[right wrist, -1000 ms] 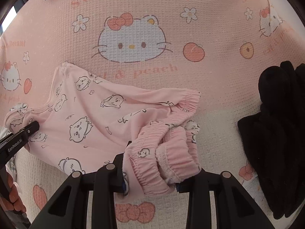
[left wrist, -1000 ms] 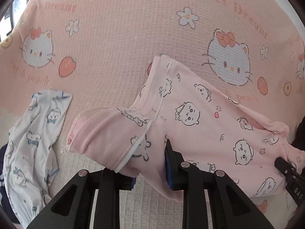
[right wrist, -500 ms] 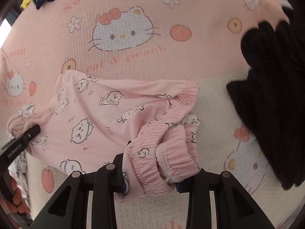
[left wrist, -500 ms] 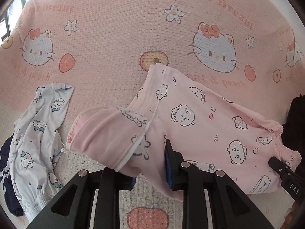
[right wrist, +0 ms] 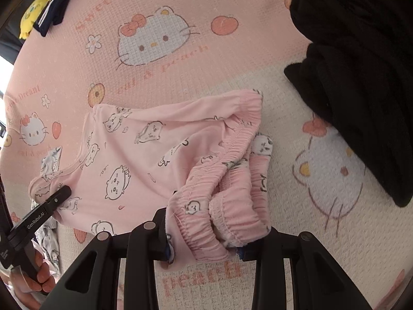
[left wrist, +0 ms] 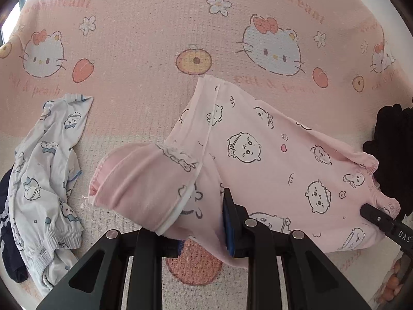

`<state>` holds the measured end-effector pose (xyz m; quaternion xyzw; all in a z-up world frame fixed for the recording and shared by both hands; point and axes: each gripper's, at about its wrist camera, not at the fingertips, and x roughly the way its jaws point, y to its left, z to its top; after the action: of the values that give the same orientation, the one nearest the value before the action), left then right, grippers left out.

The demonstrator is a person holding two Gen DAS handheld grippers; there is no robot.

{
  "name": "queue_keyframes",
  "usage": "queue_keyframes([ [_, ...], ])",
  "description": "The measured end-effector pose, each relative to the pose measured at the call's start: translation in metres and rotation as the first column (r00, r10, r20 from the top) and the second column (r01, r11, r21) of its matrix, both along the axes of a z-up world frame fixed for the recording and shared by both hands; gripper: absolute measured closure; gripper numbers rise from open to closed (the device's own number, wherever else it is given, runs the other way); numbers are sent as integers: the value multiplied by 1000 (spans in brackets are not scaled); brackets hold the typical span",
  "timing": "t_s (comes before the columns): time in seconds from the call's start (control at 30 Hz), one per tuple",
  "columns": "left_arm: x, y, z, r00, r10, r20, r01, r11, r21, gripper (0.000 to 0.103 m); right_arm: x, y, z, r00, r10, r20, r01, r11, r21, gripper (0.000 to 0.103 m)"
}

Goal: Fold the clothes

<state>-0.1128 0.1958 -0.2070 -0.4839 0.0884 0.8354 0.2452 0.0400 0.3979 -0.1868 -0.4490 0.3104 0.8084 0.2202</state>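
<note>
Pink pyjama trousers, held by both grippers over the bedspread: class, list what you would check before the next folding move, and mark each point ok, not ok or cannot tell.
1. Left gripper shut on the cuff end of the pink trousers: ok.
2. Right gripper shut on the gathered waistband: ok.
3. Trousers spread flat between the grippers: not ok, waistband end bunched.
4. Bare bedspread beyond the trousers for laying them down: ok.
5. Black garment apart from the trousers: cannot tell, very close.
6. White pyjamas out of the way: ok.

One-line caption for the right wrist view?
Right gripper clamps the pink pants' elastic waistband above a cartoon-cat blanket, black clothes alongside.
</note>
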Motion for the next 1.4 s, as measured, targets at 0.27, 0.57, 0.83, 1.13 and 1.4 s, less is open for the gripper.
queue_keyframes([
  [0.27, 5, -4, 8, 999, -39, 20, 39, 999, -3, 82, 7, -8, 6, 999, 23, 31, -24, 1000, 14, 70],
  [0.57, 30, -12, 19, 997, -73, 1, 73, 997, 30, 82, 27, -17, 17, 999, 27, 35, -28, 999, 25, 70],
  [0.83, 46, -22, 12, 997, -75, -6, 75, 996, 41, 82, 40, -24, 13, 999, 29, 41, -31, 999, 41, 70],
  [1.13, 60, -37, 1, 995, -94, 30, 92, 994, 56, 82, 49, -33, 13, 997, 69, 46, -73, 994, 77, 70],
  [1.4, 70, -40, 10, 993, -114, 16, 113, 993, 44, 82, 53, -39, 13, 992, 106, 63, -112, 988, 110, 69],
])
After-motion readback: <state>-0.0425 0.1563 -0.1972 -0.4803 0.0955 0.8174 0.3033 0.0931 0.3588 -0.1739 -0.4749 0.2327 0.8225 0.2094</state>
